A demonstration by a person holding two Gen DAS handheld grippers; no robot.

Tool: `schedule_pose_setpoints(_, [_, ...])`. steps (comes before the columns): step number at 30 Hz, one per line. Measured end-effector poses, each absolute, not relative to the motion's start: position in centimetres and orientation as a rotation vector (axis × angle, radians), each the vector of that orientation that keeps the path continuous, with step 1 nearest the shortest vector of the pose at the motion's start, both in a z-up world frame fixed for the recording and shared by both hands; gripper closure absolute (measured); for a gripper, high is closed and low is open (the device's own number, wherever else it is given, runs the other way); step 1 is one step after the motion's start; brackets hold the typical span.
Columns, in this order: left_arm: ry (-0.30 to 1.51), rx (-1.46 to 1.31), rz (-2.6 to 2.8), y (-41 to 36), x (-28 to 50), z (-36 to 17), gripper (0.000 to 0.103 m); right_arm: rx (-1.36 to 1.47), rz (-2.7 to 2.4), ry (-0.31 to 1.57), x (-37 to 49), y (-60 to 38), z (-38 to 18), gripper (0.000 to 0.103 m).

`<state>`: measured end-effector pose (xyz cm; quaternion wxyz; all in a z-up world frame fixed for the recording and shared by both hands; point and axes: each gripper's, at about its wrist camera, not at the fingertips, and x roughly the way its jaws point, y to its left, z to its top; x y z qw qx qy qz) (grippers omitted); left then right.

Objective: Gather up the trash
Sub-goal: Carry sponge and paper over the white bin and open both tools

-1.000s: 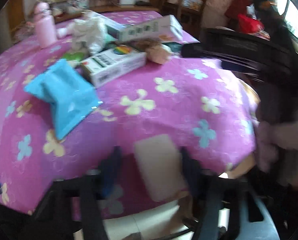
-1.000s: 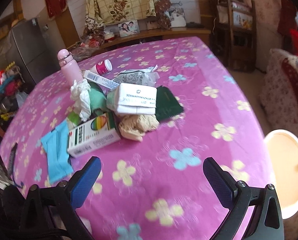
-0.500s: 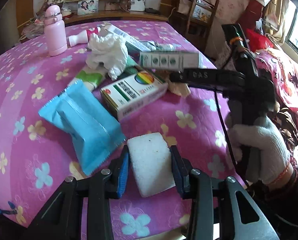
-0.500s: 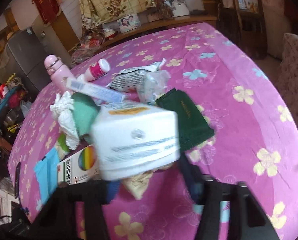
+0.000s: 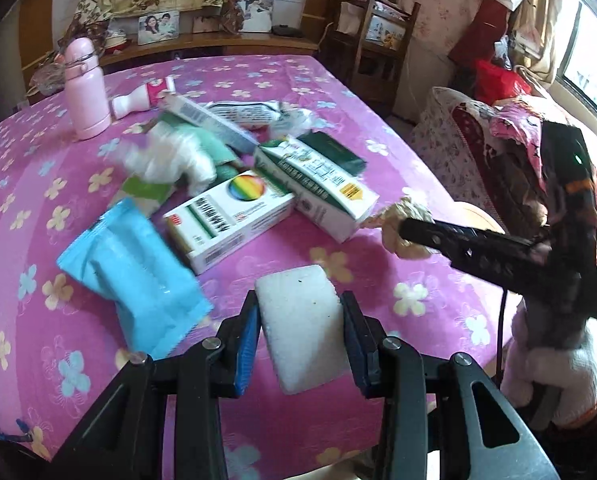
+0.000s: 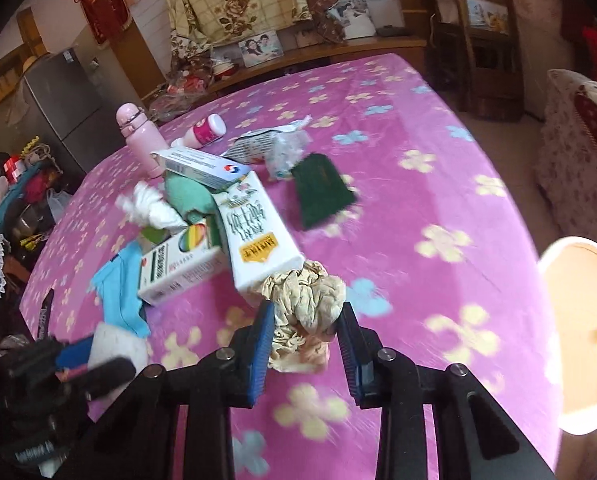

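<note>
The left gripper (image 5: 298, 316) reaches level over the pink floral tablecloth (image 5: 378, 288), its jaws narrowed onto a white sponge block (image 5: 302, 328) near the rainbow-logo box (image 5: 230, 216). The right gripper (image 6: 304, 320) comes in low, jaws pinching a crumpled beige paper wad (image 6: 306, 308) just beside that box's neighbouring white carton (image 6: 254, 228).

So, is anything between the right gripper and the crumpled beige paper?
No. The crumpled beige paper already sits between the right gripper pads, nothing in between; the white carton lies just behind it.
</note>
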<state>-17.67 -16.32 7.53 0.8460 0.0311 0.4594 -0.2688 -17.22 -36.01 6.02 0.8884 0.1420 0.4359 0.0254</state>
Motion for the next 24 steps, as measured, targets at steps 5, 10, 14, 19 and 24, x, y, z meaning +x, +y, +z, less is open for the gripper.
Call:
schedule_pose_setpoints(5, [0.952,0.092,-0.589,-18.5,-17.9,8.2,0.062,0.313,0.013,0.882,-19.5,-38.3,6.9,0.069])
schedule_pose_setpoints(10, [0.944,0.120,-0.608,-20.7,-18.1,8.8,0.062,0.321,-0.031,0.862,-20.8,-40.3,7.6,0.069])
schedule_pose_setpoints(14, [0.938,0.146,-0.610,-22.7,-17.9,9.0,0.062,0.342,-0.067,0.850,-21.8,-42.1,8.0,0.069])
schedule_pose_setpoints(19, [0.935,0.176,-0.621,-25.3,-18.0,8.9,0.062,0.360,-0.127,0.834,-23.1,-44.7,8.5,0.069])
schedule_pose_setpoints(24, [0.920,0.209,-0.650,-28.4,-18.4,9.3,0.062,0.388,-0.187,0.829,-24.5,-47.6,8.3,0.069])
